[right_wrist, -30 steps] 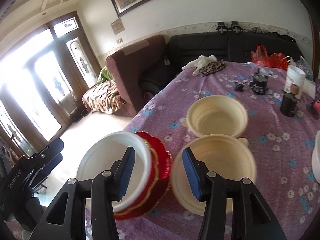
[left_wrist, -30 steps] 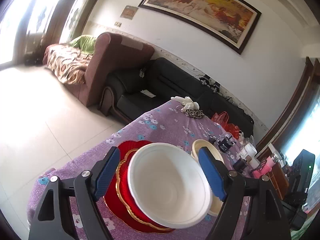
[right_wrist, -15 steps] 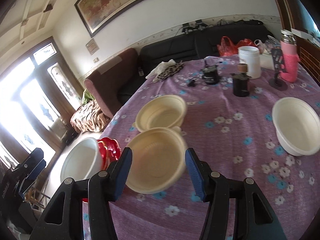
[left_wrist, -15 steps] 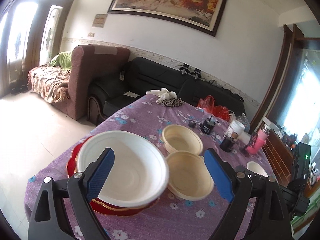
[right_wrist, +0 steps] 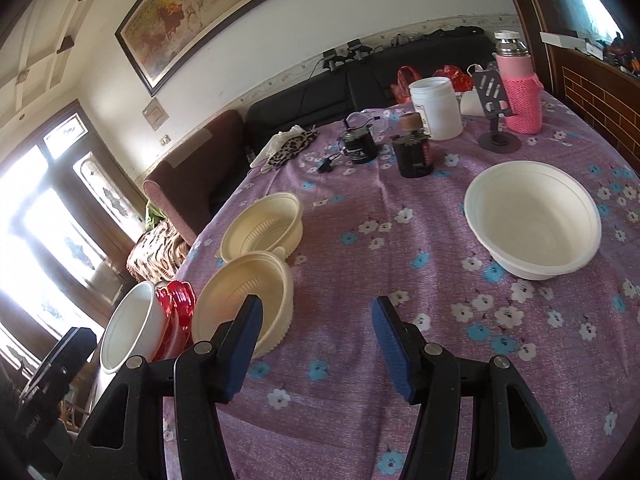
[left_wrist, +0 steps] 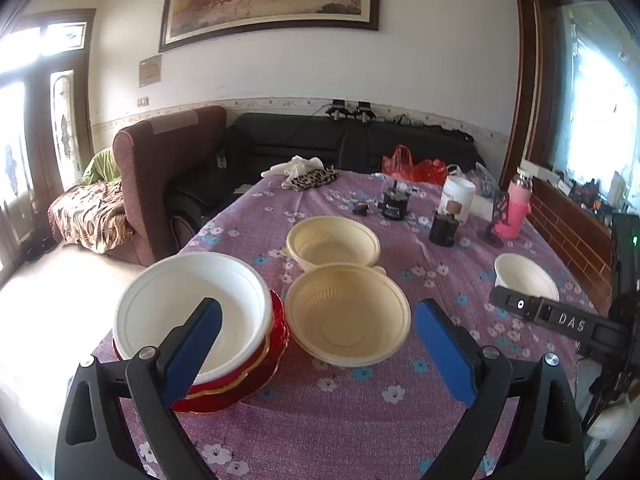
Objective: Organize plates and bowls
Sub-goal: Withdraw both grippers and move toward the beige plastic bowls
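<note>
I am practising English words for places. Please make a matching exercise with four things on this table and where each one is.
Things:
1. red plates
2. pink bottle
3. cream bowls
4. lone white bowl

Places:
A. side by side, mid-table
B. far edge, beside a phone stand
C. under a white bowl
D. alone on the right side

Pairs: 1-C, 2-B, 3-A, 4-D
</note>
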Demonstrator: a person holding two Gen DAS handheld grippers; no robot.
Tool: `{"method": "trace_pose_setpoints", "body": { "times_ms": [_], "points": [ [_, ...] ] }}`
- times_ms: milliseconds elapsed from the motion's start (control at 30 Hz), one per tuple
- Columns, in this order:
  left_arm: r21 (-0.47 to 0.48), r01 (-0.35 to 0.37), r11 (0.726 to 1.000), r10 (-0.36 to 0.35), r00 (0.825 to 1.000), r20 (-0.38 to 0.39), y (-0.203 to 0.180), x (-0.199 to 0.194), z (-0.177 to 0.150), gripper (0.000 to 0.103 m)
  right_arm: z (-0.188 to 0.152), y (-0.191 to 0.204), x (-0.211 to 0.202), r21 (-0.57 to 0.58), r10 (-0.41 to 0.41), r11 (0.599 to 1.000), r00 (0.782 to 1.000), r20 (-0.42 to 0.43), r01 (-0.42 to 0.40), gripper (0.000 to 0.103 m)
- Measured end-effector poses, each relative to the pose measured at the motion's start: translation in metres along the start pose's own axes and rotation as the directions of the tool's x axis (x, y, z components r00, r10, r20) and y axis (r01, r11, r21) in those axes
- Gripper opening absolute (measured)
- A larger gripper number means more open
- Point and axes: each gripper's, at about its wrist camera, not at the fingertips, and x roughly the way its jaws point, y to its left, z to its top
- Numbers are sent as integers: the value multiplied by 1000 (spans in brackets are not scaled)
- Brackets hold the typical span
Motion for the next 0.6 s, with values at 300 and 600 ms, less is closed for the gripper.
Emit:
{"method": "trace_pose_setpoints", "body": {
  "times_ms": [300, 600],
  "points": [
    [58, -14, 998, 19, 996, -84, -13, 28, -4, 97, 7, -4, 2, -3, -26, 1000, 1000, 3, 26, 66],
    [91, -35, 995, 46, 992, -119, -12, 50, 0, 97, 19, -4, 26, 6, -23, 1000, 1000, -16, 24, 66]
  ]
}}
